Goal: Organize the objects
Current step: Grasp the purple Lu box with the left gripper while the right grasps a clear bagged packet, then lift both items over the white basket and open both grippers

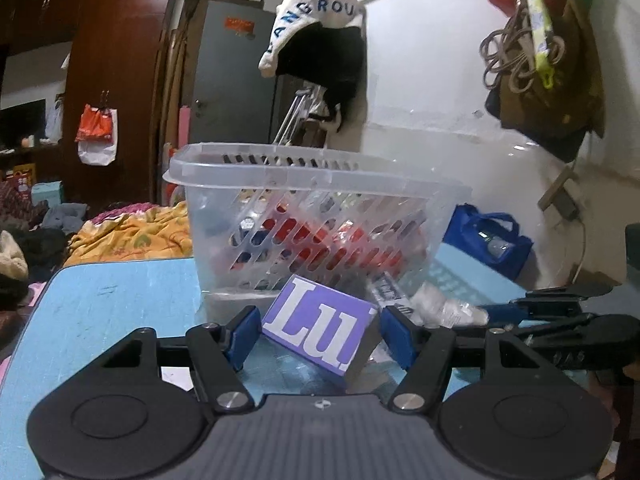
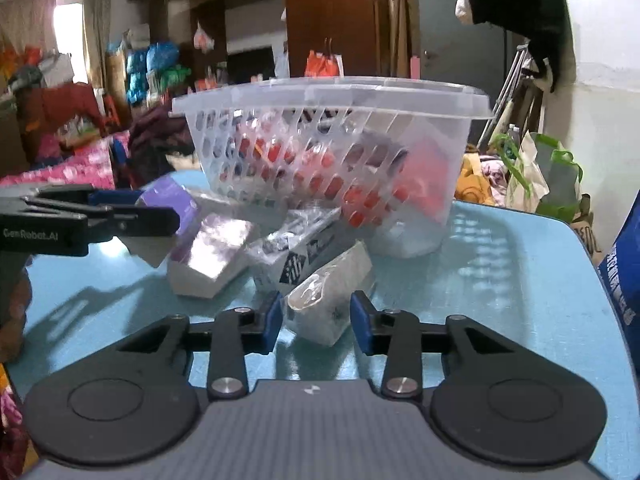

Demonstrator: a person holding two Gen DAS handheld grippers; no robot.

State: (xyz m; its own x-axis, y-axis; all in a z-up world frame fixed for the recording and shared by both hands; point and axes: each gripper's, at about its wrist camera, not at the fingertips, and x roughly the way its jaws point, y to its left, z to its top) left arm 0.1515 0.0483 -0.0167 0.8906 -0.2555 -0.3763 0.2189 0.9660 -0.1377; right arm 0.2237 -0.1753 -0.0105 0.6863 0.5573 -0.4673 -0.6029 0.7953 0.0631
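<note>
Purple box (image 1: 320, 322) lettered "Lu", tilted between left gripper (image 1: 316, 334) pads, touching or apart impossible to tell. Clear wrapped packet (image 2: 326, 300) on blue table (image 2: 500, 280) between spread right gripper (image 2: 316, 320) fingers, ungripped. Beyond both: clear slotted basket (image 2: 328, 120) holding red items.

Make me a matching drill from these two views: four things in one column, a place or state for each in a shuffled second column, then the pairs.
1. purple box with white letters
2. clear slotted plastic basket
3. clear-wrapped white packet
4. black-and-white garment

A. hanging on the wall
B. between the right gripper's fingers
C. standing on the blue table, red items inside
D. between the left gripper's fingers

Pairs: 1-D, 2-C, 3-B, 4-A
</note>
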